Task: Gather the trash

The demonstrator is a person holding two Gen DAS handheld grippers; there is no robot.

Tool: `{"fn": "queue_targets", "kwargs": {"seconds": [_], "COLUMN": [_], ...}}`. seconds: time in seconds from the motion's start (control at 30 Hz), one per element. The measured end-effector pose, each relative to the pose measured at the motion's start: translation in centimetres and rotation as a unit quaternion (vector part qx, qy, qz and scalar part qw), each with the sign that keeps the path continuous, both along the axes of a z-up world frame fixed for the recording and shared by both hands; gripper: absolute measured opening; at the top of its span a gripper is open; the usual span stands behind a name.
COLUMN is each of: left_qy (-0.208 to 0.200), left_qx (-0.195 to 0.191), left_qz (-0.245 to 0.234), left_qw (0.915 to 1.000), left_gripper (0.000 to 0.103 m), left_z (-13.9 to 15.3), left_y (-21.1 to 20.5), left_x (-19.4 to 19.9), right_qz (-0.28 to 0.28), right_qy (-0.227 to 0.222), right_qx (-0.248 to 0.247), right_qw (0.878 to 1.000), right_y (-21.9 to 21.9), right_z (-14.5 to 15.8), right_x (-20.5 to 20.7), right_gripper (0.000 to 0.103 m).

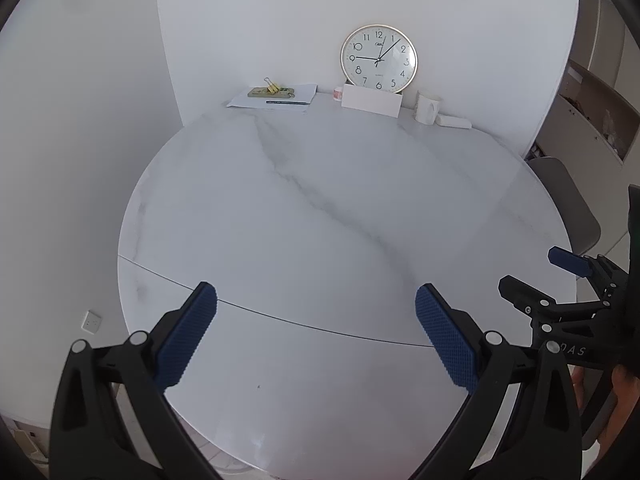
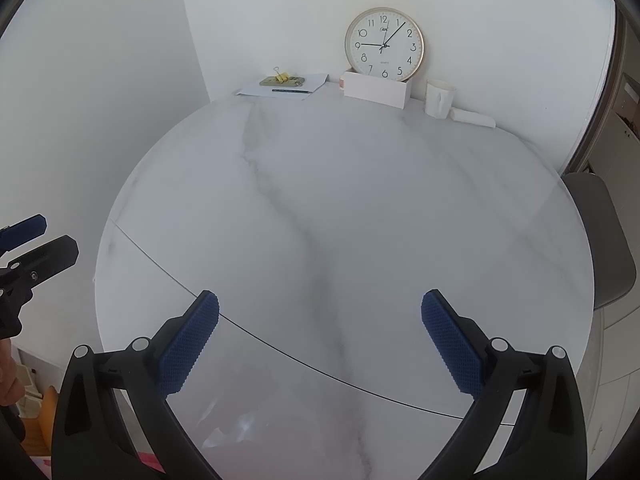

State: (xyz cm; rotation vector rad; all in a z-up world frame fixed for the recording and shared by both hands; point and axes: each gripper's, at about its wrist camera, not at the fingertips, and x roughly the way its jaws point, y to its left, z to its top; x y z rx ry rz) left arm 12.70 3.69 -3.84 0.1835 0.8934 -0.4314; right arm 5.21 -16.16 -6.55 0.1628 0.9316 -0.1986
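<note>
Blue, knurled rubber pads line the black plastic fingers of the left hand-held gripper (image 1: 316, 334), spread wide and holding nothing above the round, grey-veined marble worktop (image 1: 320, 208). Likewise the right hand-held gripper (image 2: 320, 340) gapes empty. Against the far wall stand a gold-rimmed round clock (image 1: 379, 59), a white rectangular box (image 1: 371, 101), a white mug (image 1: 427, 107) and paper sheets (image 1: 276, 96) under a yellow binder clip (image 1: 273, 87). No obvious trash shows.

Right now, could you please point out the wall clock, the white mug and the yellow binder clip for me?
wall clock (image 2: 384, 45), right wrist view, centre of the dial.
white mug (image 2: 439, 97), right wrist view, its side wall.
yellow binder clip (image 1: 273, 87), left wrist view, its yellow body.
</note>
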Motion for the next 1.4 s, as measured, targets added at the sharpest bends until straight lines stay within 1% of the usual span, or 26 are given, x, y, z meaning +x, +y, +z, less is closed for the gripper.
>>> {"fn": "queue_targets", "kwargs": {"seconds": [0.3,0.53,0.73,1.03,1.23,1.4], "left_qy": [-0.004,-0.002,-0.005,-0.015,-0.019,-0.017], "left_qx": [0.005,-0.003,0.005,0.011,0.006,0.011], "left_qz": [-0.001,-0.005,-0.009,0.005,0.013,0.009], "left_qw": [1.0,1.0,0.9999,0.9998,0.9997,0.9998], "left_gripper": [0.095,0.095,0.095,0.095,0.095,0.095], "left_z": [0.1,0.2,0.1,0.5,0.8,0.7], "left_y": [0.2,0.7,0.8,0.7,1.0,1.1], "left_x": [-0.5,-0.9,-1.3,-1.3,-1.2,-1.2], "right_qz": [0.0,0.0,0.002,0.003,0.004,0.004], "right_qy": [0.001,0.001,0.002,0.0,-0.001,-0.001], "right_qx": [0.001,-0.001,-0.001,0.001,0.002,0.001], "right_qw": [1.0,1.0,1.0,1.0,1.0,1.0], "right_y": [0.1,0.3,0.5,0.9,1.2,1.1], "right_z": [-0.2,-0.2,-0.2,-0.2,-0.2,-0.2], "right_x": [-0.1,-0.3,-0.4,-0.7,-0.9,-0.9], "right_gripper": [0.101,0.101,0.101,0.101,0.101,0.101]}}
